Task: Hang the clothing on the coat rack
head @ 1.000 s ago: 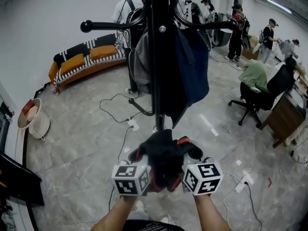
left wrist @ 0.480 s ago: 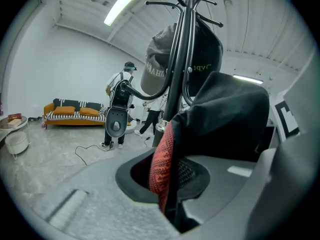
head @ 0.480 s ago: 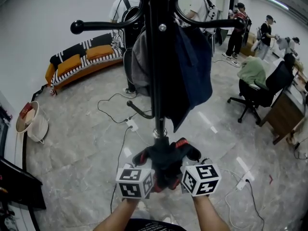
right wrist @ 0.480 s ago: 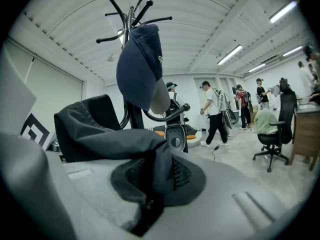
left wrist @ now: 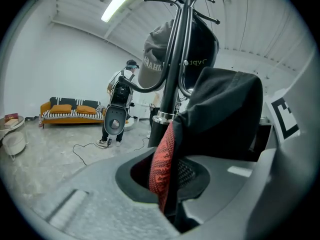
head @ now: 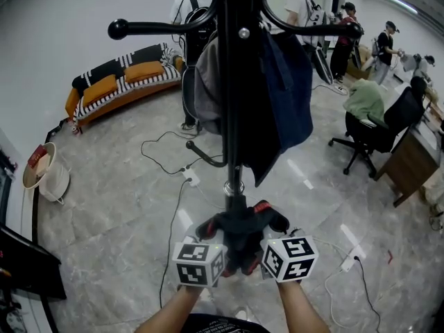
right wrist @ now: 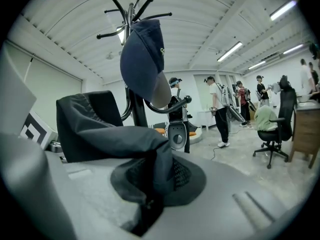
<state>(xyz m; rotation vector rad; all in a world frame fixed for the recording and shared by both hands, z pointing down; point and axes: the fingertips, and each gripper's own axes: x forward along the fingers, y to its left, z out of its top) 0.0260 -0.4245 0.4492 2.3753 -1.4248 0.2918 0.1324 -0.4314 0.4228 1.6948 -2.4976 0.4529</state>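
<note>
In the head view, the striped sofa (head: 121, 82) lay far off at ten o'clock, well apart from everything we were handling. Nearer us, at about seven o'clock, our left gripper (head: 209, 245) was clamped on the black garment (head: 239, 229). Its own view showed the jaws nearly together, with a red mesh edge of that cloth pinched between them. The garment was bunched between our two grippers at six o'clock, low before the coat rack (head: 232, 82) and close to its pole, though whether it touched the pole we could not tell. It rested on no hook. The rack stood straight ahead at twelve o'clock and already carried a grey cap (head: 207, 82) on its left side and a navy cap (right wrist: 145, 59) on its right. One knobbed arm (head: 118, 28) reaching out towards ten o'clock looked bare, and so did a short lower hook (head: 201, 155) on the left of the pole. At five o'clock our right gripper (head: 272, 245) was likewise closed on the same garment, a dark fold caught between its jaws. Far off at three o'clock an office chair (head: 378, 134) stood apart from our work. We judged the task partly done: the garment was picked up and brought to the rack, but the lift to a free hook, the draping over it and the release all remained.
</note>
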